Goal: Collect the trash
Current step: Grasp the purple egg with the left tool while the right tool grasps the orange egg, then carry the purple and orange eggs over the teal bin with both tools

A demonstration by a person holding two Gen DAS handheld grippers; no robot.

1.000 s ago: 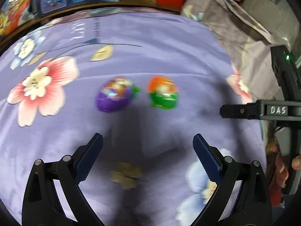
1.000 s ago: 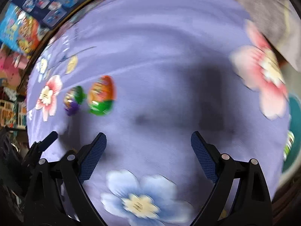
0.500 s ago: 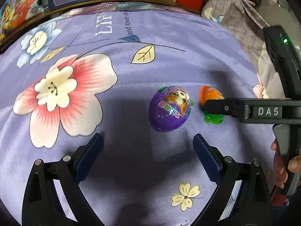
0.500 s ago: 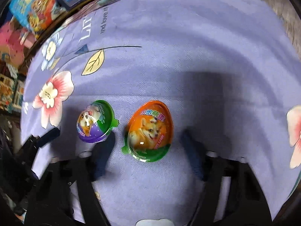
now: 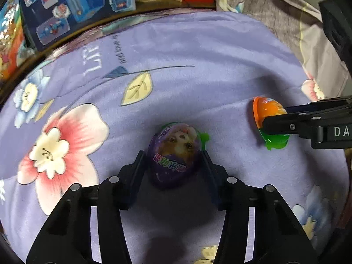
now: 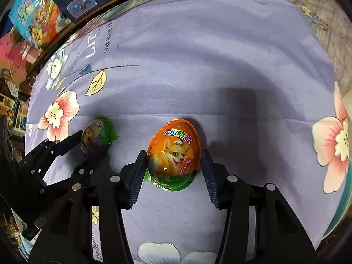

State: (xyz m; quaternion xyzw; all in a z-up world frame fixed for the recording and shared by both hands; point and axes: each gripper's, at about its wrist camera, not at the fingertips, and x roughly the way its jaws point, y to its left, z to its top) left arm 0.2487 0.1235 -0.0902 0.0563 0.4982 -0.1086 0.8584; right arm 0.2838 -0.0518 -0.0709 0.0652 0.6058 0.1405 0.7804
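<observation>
A purple plastic toy egg (image 5: pixel 173 162) with a puppy picture and a green rim lies on the lilac flowered blanket (image 5: pixel 198 50). My left gripper (image 5: pixel 172 154) points down over it, jaws closing, and both pads touch the egg's sides. To its right lies an orange egg (image 6: pixel 173 151) with a corgi picture and a green base. My right gripper (image 6: pixel 173 156) is shut on this egg, one ribbed pad on each side. The left wrist view shows the orange egg (image 5: pixel 264 110) under the right gripper's fingers (image 5: pixel 290 126). In the right wrist view the purple egg (image 6: pixel 94 132) sits in the left gripper (image 6: pixel 90 149).
Colourful toy boxes (image 5: pixel 72 6) stand past the blanket's far edge. A grey patterned cloth (image 5: pixel 275 15) is heaped at the back right. A teal rim (image 6: pixel 343 189) shows at the right border of the right wrist view.
Both grippers came down over the eggs and their jaws narrowed from wide open. The right closed around the orange egg first; the left then closed around the purple one.
</observation>
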